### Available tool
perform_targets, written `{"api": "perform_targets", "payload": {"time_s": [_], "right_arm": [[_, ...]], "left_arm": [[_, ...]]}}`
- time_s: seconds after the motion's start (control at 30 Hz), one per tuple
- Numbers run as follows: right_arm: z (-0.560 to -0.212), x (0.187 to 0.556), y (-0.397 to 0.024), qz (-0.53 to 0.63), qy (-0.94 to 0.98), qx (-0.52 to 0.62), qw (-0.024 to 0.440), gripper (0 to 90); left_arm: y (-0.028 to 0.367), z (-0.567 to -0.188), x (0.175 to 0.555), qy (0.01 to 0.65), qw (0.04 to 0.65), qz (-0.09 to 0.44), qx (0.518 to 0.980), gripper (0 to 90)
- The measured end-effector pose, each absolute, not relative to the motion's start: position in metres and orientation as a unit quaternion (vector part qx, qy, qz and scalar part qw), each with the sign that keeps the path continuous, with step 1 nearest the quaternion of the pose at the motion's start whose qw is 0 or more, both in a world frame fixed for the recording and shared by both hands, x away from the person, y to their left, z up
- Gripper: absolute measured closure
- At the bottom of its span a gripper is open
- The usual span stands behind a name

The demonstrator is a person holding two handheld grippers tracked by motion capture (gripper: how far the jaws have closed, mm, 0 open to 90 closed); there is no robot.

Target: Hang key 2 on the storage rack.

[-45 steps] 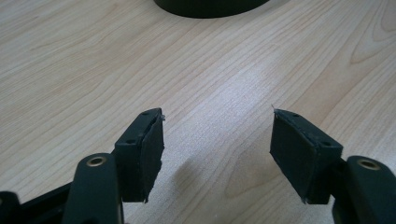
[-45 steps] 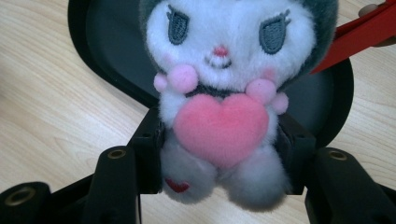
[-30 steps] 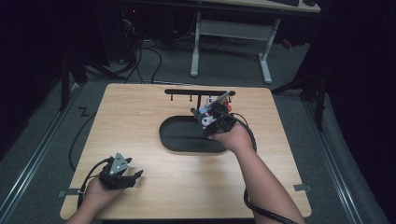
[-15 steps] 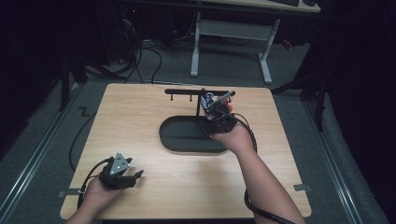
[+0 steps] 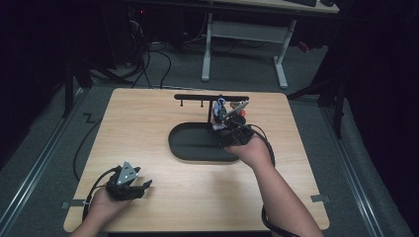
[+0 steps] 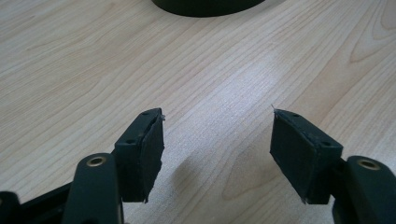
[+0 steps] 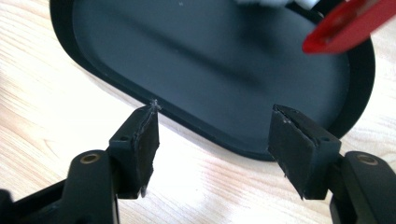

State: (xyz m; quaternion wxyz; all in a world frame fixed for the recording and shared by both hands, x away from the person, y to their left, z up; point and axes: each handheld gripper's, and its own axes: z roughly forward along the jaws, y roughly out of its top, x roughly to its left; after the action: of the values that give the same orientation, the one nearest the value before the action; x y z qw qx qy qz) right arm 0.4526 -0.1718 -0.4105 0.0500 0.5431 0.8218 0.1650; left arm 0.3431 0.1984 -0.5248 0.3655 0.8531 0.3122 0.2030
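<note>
A black oval tray [image 5: 192, 144] lies mid-table, with a black T-shaped rack [image 5: 211, 97] standing at its far edge. A small white and blue item [image 5: 220, 105] hangs by the rack's post, and a red piece [image 5: 237, 114] is beside it. My right gripper [image 5: 223, 129] hovers over the tray's right end, close to the post. In the right gripper view its jaws [image 7: 215, 112] stand apart over the tray's near rim [image 7: 205, 133]. They have just been opening, with nothing between them. The red piece [image 7: 348, 25] shows at the top right. My left gripper [image 5: 145, 185] rests open near the front left edge.
The left gripper view shows bare wood under its open gripper [image 6: 217, 114] and the tray's edge [image 6: 205, 5] farther off. A white desk frame [image 5: 242, 34] and cables lie on the floor beyond the table. Metal rails run along both sides.
The right gripper has shifted slightly up and right near the rack post, and its jaws have spread. The left hand has stayed still.
</note>
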Motion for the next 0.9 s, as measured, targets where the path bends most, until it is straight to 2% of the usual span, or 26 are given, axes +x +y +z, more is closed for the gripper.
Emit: {"api": "perform_targets", "payload": {"time_s": [0.5, 0.9], "right_arm": [[-0.446, 0.412, -0.201, 0.202, 0.808, 0.548, 0.072, 30.3], [-0.491, 0.360, -0.239, 0.276, 0.770, 0.561, 0.131, 29.4]], "left_arm": [[0.196, -0.526, 0.342, 0.311, 0.363, 0.203, 0.855, 35.0], [0.194, -0.528, 0.343, 0.309, 0.359, 0.200, 0.858, 34.8]]}}
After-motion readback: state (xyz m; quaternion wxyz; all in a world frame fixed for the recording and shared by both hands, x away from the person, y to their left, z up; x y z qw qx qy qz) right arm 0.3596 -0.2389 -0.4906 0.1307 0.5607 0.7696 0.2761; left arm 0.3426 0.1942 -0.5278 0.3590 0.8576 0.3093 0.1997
